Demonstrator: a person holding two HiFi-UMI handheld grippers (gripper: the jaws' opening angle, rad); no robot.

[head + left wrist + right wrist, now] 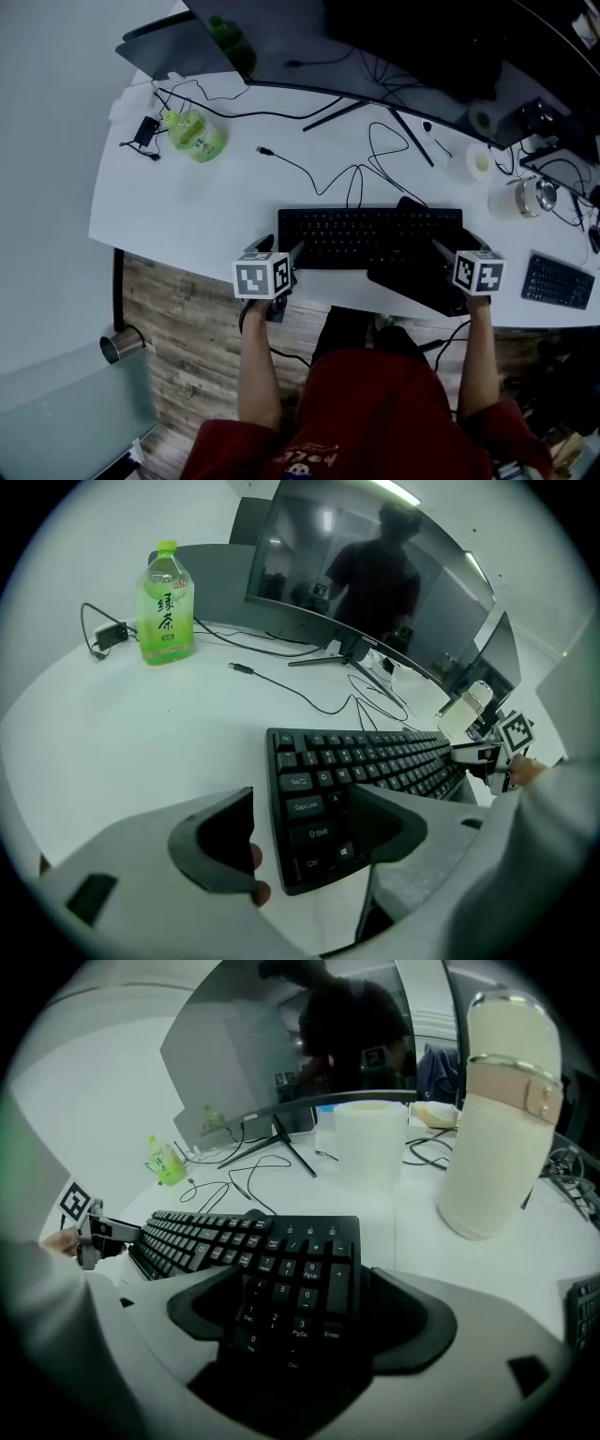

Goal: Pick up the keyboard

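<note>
Left gripper [305, 799]: jaws spread, straddling the keyboard's [370, 236] near-left corner. One jaw sits over the Shift/Ctrl keys, the other outside the keyboard's left edge with bare desk [216, 216] between. Not pinching yet.

Right gripper [305, 1279]: jaws likewise spread, number pad lying between them, outer jaw just beside the keyboard's right edge. Nothing gripped.

Keyboard lies flat along the desk's near edge, both ends bracketed. One gripper per end makes sense: the board is long, and a single-end lift would likely tip it.

Under the keyboard's right end is a dark sheet [412, 277], probably a mouse mat. The view is too dark to be sure, and the right jaws may catch it on closing.

Behind the keyboard, its cable [356, 178] loops among other leads toward the monitor [375, 47]. Judged likely to drag or tug on a lift.

Behind and right of the keyboard: white roll [366, 1143], then a pale flask [497, 1110], both clear of the jaws. A second small keyboard [558, 279] sits well apart to the right.

Far behind and left of the keyboard: green bottle [165, 607], beside a small adapter [111, 635]. Neither obstructs.
</note>
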